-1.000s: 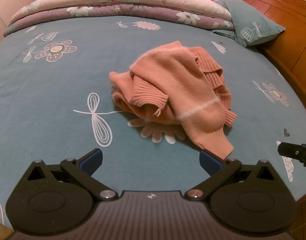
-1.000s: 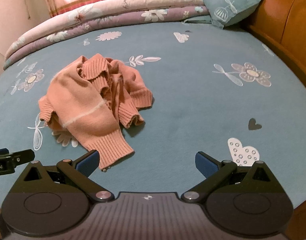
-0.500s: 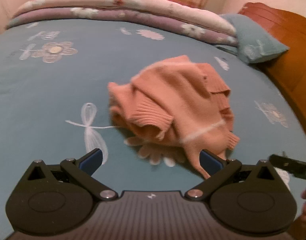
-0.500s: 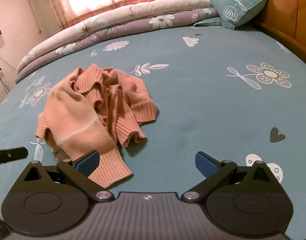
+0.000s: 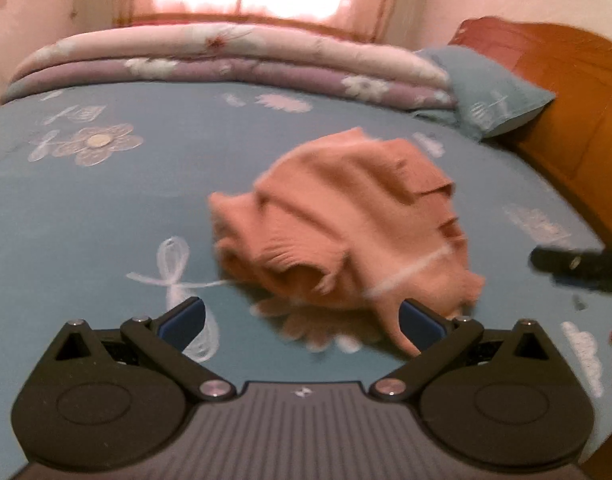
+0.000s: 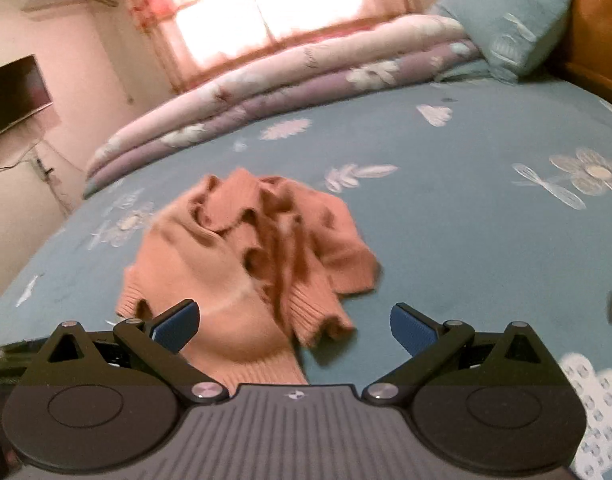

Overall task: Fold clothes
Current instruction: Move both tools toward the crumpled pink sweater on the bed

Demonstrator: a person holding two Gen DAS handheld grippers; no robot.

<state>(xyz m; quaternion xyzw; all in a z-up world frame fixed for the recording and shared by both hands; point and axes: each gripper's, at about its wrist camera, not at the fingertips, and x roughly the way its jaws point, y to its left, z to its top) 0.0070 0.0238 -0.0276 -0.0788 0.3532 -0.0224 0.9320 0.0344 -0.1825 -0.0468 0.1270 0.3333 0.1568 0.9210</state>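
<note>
- left wrist view: left gripper (image 5: 302,320) w/ jaws spread wide, nothing between the blue pads; it hangs low over the bedsheet (image 5: 106,216), aimed at the near edge of the sweater (image 5: 338,220).
- sweater = pink knit, lying in a crumpled heap near mid-bed, not flat & not folded; one ribbed cuff (image 5: 302,268) gapes toward the lens, a pale stripe crosses the body. frame is motion-blurred, so fine detail is unsure.
- right wrist view: right gripper (image 6: 294,324) also released, jaws apart, empty; its left pad overlaps the sweater (image 6: 242,264) in the picture, but contact can't be told.
- a ribbed sleeve end (image 6: 322,316) lies just ahead of the right tool; likely why it's held low & open, since a loose edge is the easiest bit to pinch.
- both tools flank the heap from the near side, presumably so each can take one edge & spread it.
- folded quilt (image 6: 306,80) & pillow (image 6: 510,24) sit at the far side, well apart from the heap, leaving sheet free around it.
- judged: garment needs spreading flat before any fold will hold.
</note>
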